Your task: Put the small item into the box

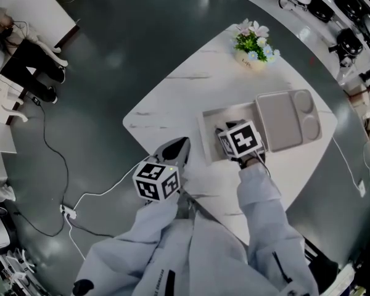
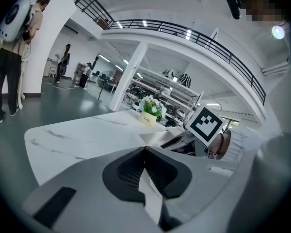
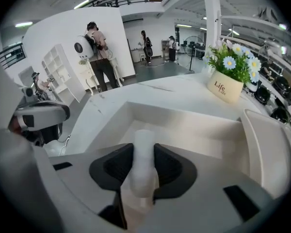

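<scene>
The small item [image 3: 143, 159] is a white cylinder, and my right gripper [image 3: 144, 152] is shut on it, its dark pads pressing both sides. That gripper [image 1: 229, 134] hangs over the open beige box [image 1: 211, 119] on the white table [image 1: 172, 97]; the box's inside [image 3: 194, 127] lies straight ahead of the item. The box's lid [image 1: 290, 121] lies flat just right of the box. My left gripper [image 1: 180, 147] hovers at the table's near left edge, away from the box. Its jaws [image 2: 146, 176] stand together, with only a pale sliver between them.
A pot of flowers [image 1: 254, 45] stands at the table's far corner, beyond the box. Cables and a power strip [image 1: 68, 211] lie on the dark floor to the left. People [image 3: 99, 52] stand far off in the hall.
</scene>
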Demonstrator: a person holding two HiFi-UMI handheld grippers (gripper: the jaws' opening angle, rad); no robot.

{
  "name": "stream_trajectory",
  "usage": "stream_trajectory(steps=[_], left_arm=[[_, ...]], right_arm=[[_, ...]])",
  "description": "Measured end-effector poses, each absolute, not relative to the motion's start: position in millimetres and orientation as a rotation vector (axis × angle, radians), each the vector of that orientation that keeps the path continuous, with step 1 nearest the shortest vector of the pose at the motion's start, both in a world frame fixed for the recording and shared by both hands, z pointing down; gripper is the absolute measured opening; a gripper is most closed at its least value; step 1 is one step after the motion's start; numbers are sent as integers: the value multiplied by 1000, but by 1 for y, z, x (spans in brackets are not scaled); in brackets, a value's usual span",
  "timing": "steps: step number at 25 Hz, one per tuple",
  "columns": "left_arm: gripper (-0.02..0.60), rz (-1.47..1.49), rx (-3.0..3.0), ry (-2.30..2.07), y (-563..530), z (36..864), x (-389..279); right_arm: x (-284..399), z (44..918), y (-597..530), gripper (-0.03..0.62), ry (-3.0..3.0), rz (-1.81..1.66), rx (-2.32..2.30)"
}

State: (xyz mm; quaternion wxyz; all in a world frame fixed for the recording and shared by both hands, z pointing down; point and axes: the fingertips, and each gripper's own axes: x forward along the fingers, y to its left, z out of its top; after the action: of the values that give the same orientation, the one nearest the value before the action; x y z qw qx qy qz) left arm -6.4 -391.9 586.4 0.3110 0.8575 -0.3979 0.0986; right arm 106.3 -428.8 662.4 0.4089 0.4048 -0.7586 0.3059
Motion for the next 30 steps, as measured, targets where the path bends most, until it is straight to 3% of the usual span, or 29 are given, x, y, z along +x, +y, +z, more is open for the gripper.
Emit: stream_trajectory(steps=[11, 17, 21, 26, 30], left_arm=[[-3, 259, 2264, -1043, -394, 586, -6], [-3, 249, 2278, -1040, -393, 581, -4], [-3, 234, 2294, -1042, -394, 573, -6], [-3, 195, 2333, -1044, -394, 555, -7], [-3, 158, 2382, -1035, -394, 533, -7]], right_arm=[[103, 671, -432, 130, -1881, 793, 997], [101, 669, -430, 203, -1894, 797, 1018], [104, 657, -432, 211, -1930, 798, 1070], [109, 627, -429, 140, -1998, 716, 1136], [110, 603, -422, 39, -2092, 662, 1185]])
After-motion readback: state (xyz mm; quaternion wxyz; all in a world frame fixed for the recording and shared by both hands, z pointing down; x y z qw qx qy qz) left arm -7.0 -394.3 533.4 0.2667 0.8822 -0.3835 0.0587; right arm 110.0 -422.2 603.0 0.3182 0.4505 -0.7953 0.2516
